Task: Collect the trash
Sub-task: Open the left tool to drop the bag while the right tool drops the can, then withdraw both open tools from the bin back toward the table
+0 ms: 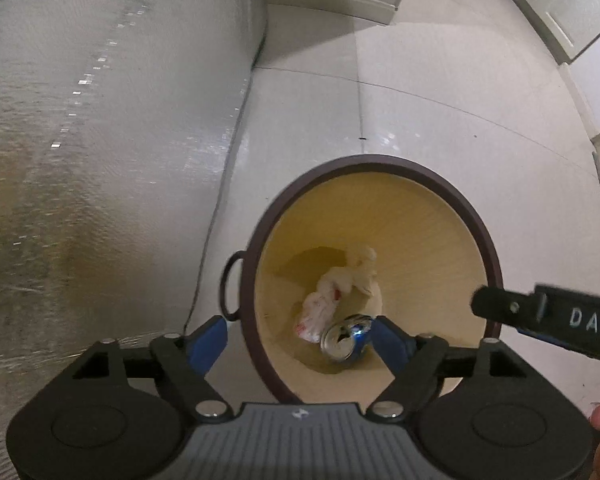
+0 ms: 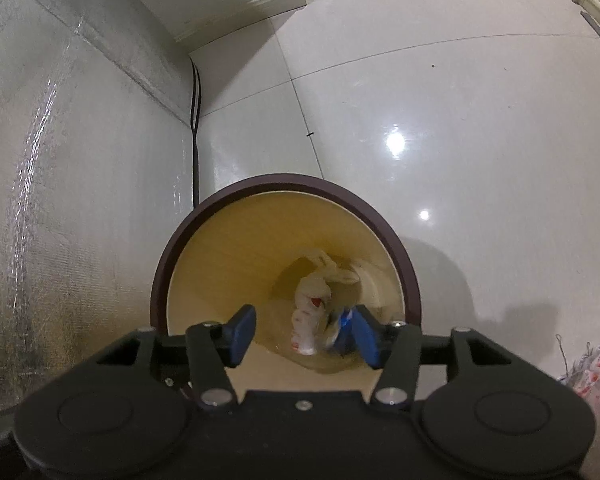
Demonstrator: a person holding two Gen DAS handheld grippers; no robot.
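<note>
One round, brown-rimmed, tan-lined bin (image 1: 452, 216) holds one dented shiny can (image 1: 346, 342) and one crumpled white wrapper (image 1: 320, 308); both left gripper (image 1: 300, 340) and right gripper (image 2: 304, 334) fingers released, empty.

bin (image 1: 496, 248): round, dark brown rim, yellow inside, standing on the floor
can (image 1: 346, 342): shiny, blue, lying at the bottom
bag (image 1: 320, 308): white, crumpled, just beside the can

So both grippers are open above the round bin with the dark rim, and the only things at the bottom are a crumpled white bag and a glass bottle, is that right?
Not quite: it is a metal drink can, not a glass bottle, lying beside the crumpled white bag. The left wrist view shows its silver end and blue side. The rest holds: the left gripper and right gripper are open above the round bin with the dark rim.
</note>
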